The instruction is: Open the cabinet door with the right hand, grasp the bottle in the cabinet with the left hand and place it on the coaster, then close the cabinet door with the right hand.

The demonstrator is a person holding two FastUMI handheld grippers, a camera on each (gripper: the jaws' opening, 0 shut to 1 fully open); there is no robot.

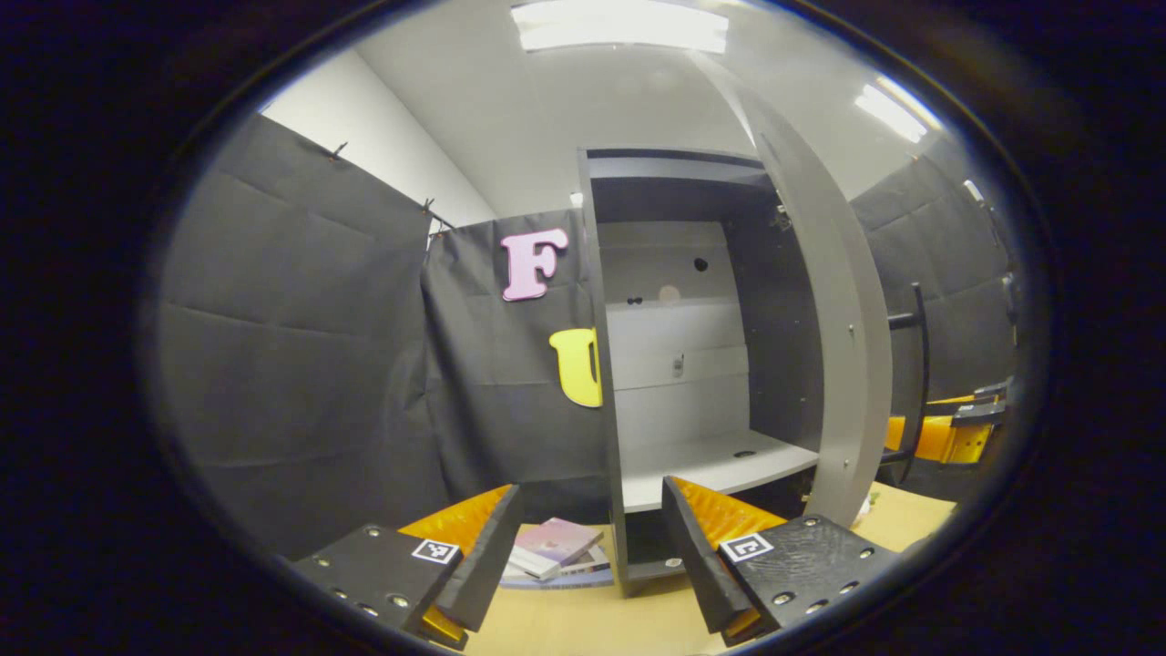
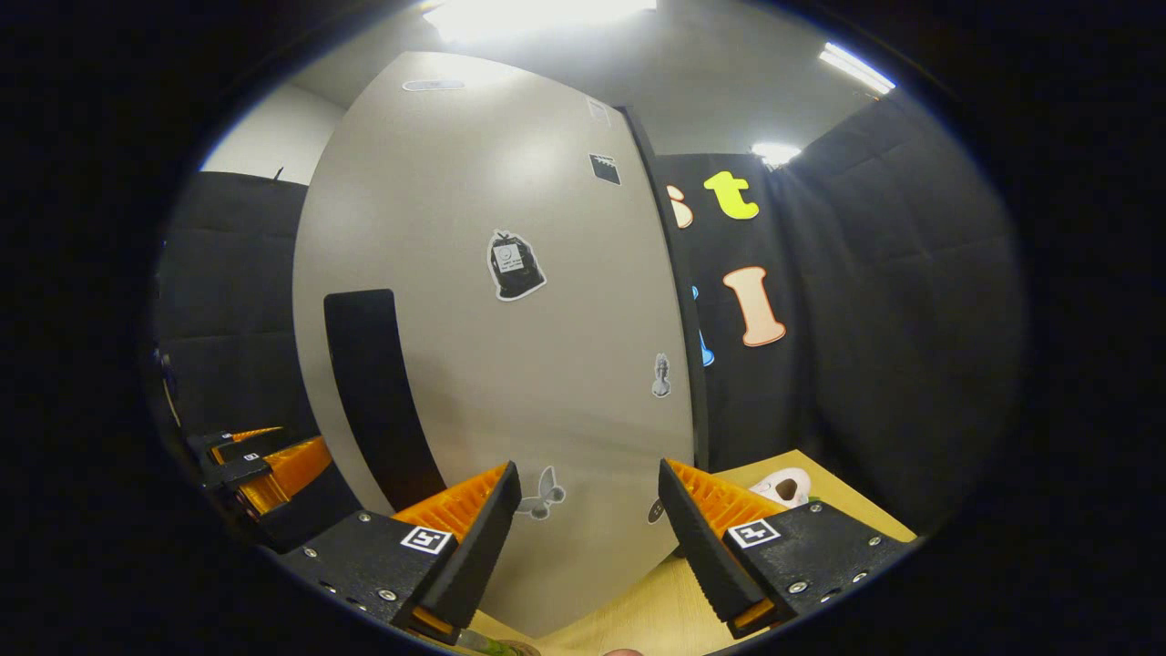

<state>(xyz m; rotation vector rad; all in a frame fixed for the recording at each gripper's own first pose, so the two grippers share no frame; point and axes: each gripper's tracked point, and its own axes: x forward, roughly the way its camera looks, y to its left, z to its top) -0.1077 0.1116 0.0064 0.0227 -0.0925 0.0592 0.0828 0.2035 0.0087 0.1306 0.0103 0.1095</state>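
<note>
Left gripper view looks into the cabinet [image 1: 692, 364], which stands open on the table [image 1: 583, 620]. Its door [image 1: 843, 364] is swung out to the right side of this view, and the dark handle [image 1: 915, 383] sticks out from the outer face of the door. The inner shelf [image 1: 720, 460] is pale, and I cannot see the bottle on it or anywhere in the cabinet; I also cannot find the coaster in either view, so where these two things are I cannot tell. The left gripper [image 1: 592, 547] hangs in front of the lower edge of the cabinet, its fingers spread wide with nothing between them. Just behind the left finger some books [image 1: 556, 547] lie in a small pile on the table, beside the cabinet's left wall. At the far right of this view, past the door, a part of the right gripper [image 1: 956, 428] shows near the handle. Right gripper view faces the outer side of the door [image 2: 510, 364], which carries several small stickers [image 2: 515, 264], and the dark handle [image 2: 378, 401] runs down on the left part of it. The right gripper [image 2: 590, 538] is close to the door but apart from the handle, fingers wide and holding nothing. A small white object [image 2: 785, 486] lies on the table [image 2: 656, 610] to the right of the door.
</note>
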